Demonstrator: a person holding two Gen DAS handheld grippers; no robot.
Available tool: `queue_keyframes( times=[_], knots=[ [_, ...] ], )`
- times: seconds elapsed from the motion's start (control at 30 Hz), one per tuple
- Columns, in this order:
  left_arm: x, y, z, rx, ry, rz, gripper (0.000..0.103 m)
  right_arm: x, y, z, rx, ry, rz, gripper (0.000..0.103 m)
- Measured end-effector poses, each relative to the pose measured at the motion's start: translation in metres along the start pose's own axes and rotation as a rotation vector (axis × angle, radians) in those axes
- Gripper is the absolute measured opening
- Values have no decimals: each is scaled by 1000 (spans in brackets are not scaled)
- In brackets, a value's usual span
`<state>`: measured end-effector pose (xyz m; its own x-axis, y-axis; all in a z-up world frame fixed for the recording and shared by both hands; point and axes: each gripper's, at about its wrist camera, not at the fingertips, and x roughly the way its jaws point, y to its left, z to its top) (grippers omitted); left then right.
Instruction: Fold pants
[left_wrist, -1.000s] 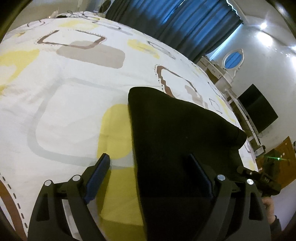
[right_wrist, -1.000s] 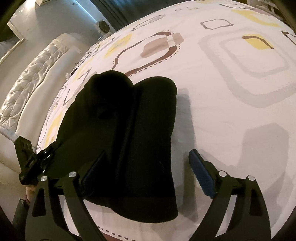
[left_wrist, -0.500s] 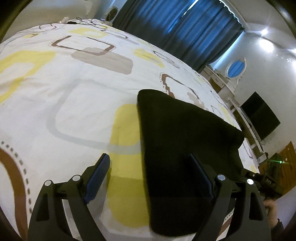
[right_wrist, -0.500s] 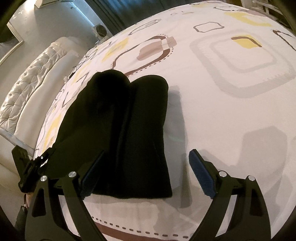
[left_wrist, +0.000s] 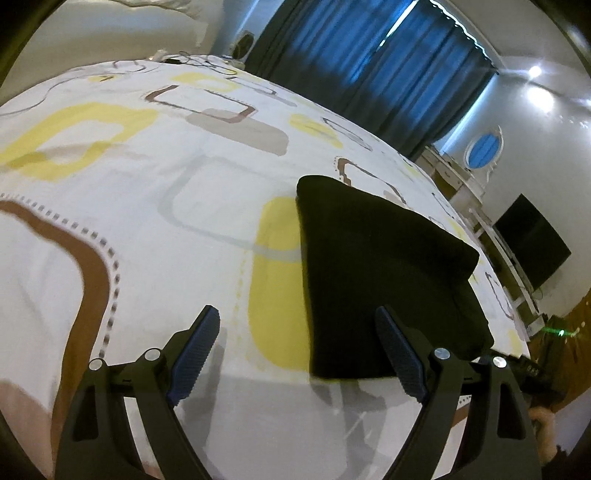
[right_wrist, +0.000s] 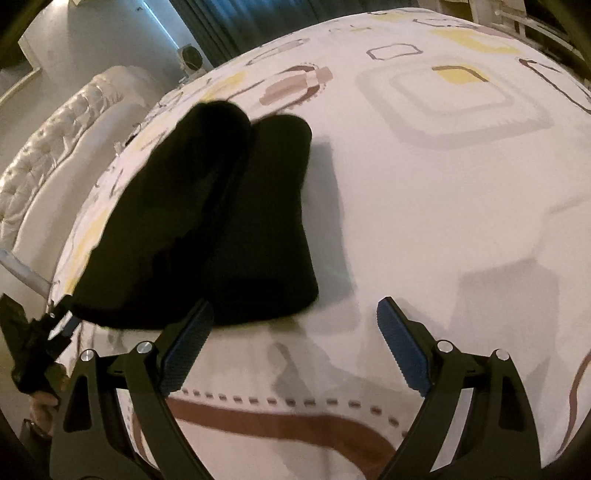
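The black pants (left_wrist: 380, 280) lie folded into a compact stack on the patterned bed cover (left_wrist: 155, 206). In the right wrist view the pants (right_wrist: 207, 221) sit ahead and to the left, in layered folds. My left gripper (left_wrist: 299, 350) is open and empty, hovering just short of the stack's near edge. My right gripper (right_wrist: 295, 339) is open and empty, also just short of the stack's near edge. Each gripper shows at the other view's lower edge, the right one (left_wrist: 524, 369) and the left one (right_wrist: 33, 347).
The white cover with yellow, grey and brown shapes stretches around the pants. A tufted white headboard (right_wrist: 48, 166) is at the left. Blue curtains (left_wrist: 369, 74), a white dresser (left_wrist: 458, 177) and a dark TV (left_wrist: 532, 243) stand beyond the bed.
Both grippers have drawn back and lifted away from the folded pants, which now lie further ahead. The jaws stayed open.
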<state>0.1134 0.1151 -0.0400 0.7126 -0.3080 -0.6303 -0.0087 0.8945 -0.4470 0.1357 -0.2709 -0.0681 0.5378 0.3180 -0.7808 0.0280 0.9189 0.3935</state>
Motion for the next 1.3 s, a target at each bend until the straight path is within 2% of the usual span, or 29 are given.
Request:
queue_keyframes(
  times=[0.17,0.5,0.73,1.0,1.3],
  knots=[
    [-10,-4,-17,-6,14,10,85,-8,1,-19,-13,-4,-20,91],
    [-31,-39,-54,72,25,19,85,-30,23,-50,-75,-31,-58,91],
    [-43,-68,-71,155,-8,99,85,-55,60,-73,-177,-108,-89,91],
    [-57,-80,-83,156,-28,157,85,-85,99,-97,-289,-226,-129,97],
    [-57,-96,-96,207,-22,205,85,-93,101,-109,-312,-238,-117,97]
  ],
)
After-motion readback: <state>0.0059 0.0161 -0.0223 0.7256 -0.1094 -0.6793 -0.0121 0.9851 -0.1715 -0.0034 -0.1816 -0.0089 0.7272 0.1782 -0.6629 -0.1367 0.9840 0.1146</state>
